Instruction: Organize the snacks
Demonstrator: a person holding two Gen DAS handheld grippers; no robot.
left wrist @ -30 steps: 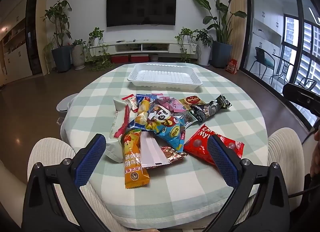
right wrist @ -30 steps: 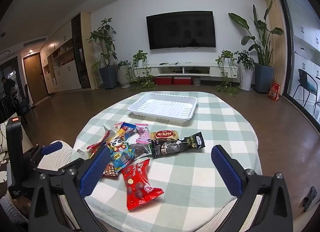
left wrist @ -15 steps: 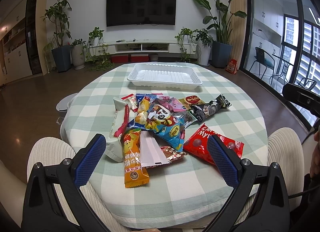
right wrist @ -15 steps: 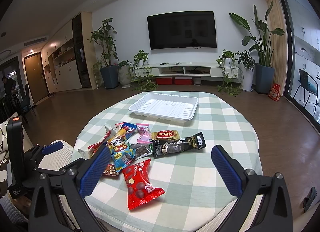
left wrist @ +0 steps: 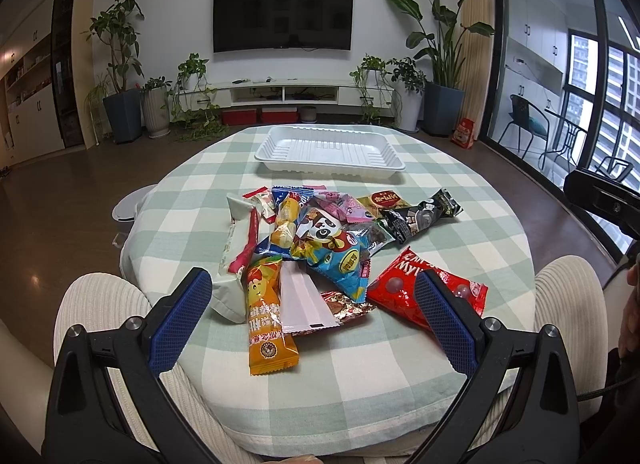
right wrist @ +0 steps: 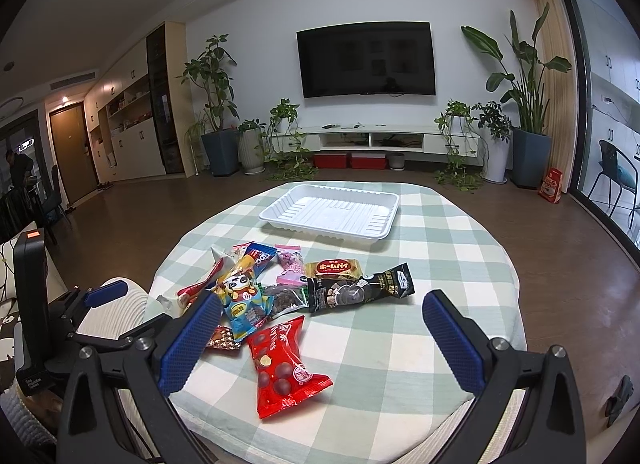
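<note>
A heap of snack packets lies on a round table with a green-checked cloth (left wrist: 460,200). In it are an orange packet (left wrist: 266,320), a blue panda packet (left wrist: 332,248), a red packet (left wrist: 428,292) (right wrist: 286,368), a black bar (right wrist: 360,288) and a brown-gold packet (right wrist: 334,268). An empty white tray (left wrist: 330,150) (right wrist: 332,210) sits behind the heap. My left gripper (left wrist: 312,304) hovers open at the table's near edge, over the heap's front. My right gripper (right wrist: 320,320) is open too, above the near right side with the red packet between its fingers' line.
The person's knees in ribbed cream trousers (left wrist: 100,304) press against the table's near edge. The left gripper's body (right wrist: 36,304) shows at the right wrist view's left. Beyond the table stand a TV wall, potted plants (left wrist: 120,104) and a glass door at right.
The right wrist view has shifted slightly, drawing a little nearer the table. The left gripper and the snacks have not moved.
</note>
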